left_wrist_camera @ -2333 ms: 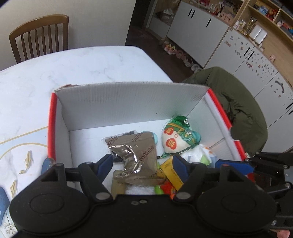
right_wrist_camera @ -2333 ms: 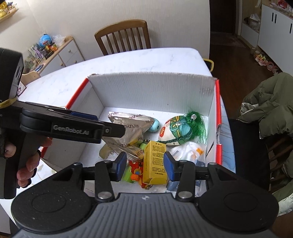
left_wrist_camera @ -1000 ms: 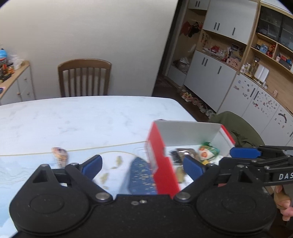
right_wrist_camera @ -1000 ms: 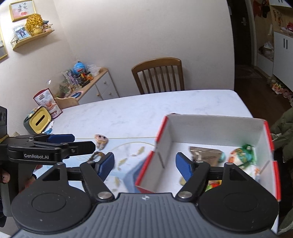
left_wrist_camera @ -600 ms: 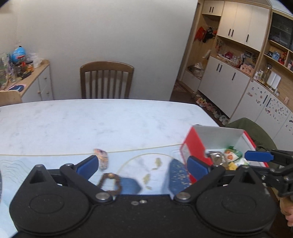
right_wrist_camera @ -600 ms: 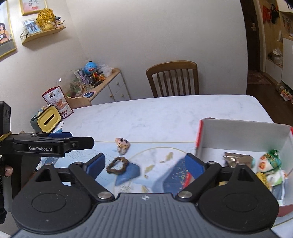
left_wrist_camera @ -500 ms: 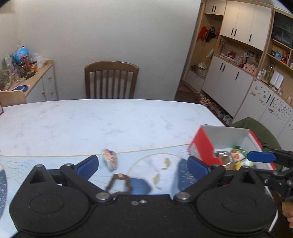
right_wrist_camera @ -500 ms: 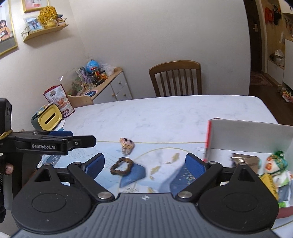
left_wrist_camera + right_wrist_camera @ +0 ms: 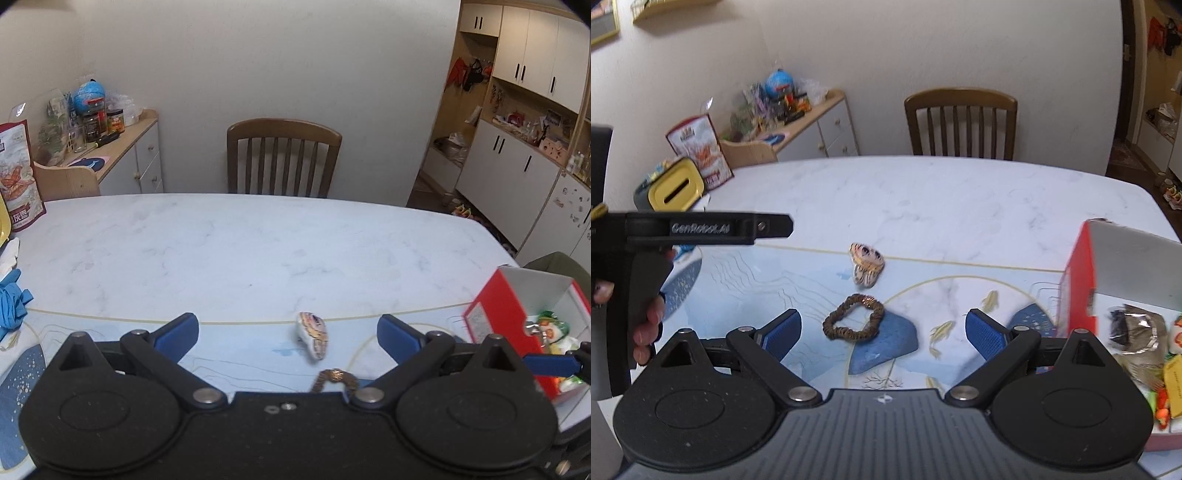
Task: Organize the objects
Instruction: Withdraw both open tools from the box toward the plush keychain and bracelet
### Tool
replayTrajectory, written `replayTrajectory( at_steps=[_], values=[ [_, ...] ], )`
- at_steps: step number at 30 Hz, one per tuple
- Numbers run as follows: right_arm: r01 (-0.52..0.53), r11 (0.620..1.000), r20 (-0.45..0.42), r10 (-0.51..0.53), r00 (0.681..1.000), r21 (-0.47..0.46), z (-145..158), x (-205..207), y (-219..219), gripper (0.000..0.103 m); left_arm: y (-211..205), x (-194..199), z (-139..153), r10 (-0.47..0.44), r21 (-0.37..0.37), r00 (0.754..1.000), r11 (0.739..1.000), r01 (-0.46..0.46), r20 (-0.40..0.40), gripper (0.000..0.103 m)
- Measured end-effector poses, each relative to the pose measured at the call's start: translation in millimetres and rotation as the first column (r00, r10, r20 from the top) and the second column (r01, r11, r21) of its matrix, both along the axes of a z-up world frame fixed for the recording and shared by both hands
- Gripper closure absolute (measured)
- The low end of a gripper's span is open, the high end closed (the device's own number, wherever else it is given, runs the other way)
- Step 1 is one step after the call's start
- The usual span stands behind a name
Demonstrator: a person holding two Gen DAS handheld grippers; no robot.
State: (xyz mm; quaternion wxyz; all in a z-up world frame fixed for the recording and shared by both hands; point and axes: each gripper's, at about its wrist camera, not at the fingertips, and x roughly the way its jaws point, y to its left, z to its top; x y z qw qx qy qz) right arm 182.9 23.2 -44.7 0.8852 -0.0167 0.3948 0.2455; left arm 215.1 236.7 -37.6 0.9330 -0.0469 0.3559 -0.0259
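On the table (image 9: pixel 923 206), with the red box (image 9: pixel 1078 273) off at our right, we are hanging both grippers released and empty; the bracelet (image 9: pixel 854 322) is lying straight ahead of the right gripper (image 9: pixel 882 332), nearer it than the left gripper (image 9: pixel 288 332), its long axis running across the gap, the small tiger toy (image 9: pixel 866 263) just beyond.

A smooth, marble-patterned table (image 9: pixel 923 199) is noted, part-covered by a glossy printed mat (image 9: pixel 768 288). The box (image 9: pixel 1123 258) is corrugated cardboard. The scrunchie (image 9: pixel 854 322) is ruched cloth. The chair (image 9: pixel 282 160) is varnished wood.
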Motion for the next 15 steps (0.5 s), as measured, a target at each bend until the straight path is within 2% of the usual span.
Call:
replayTrajectory(
  at_steps=[7, 15],
  values=[
    [-0.036, 0.999, -0.048, 0.034, 0.998, -0.026, -31.8, 16.9, 25.4, 0.007, 3.5, 27.1, -29.6, -0.007, -0.002, 0.998, 1.0, 0.007, -0.058, 0.0],
    [-0.075, 0.995, -0.056, 0.071, 0.996, -0.069, -57.3, 32.5, 46.5, 0.007, 3.8, 50.6, -53.0, -0.031, -0.028, 0.994, 0.999, 0.028, -0.109, 0.001]
  ],
)
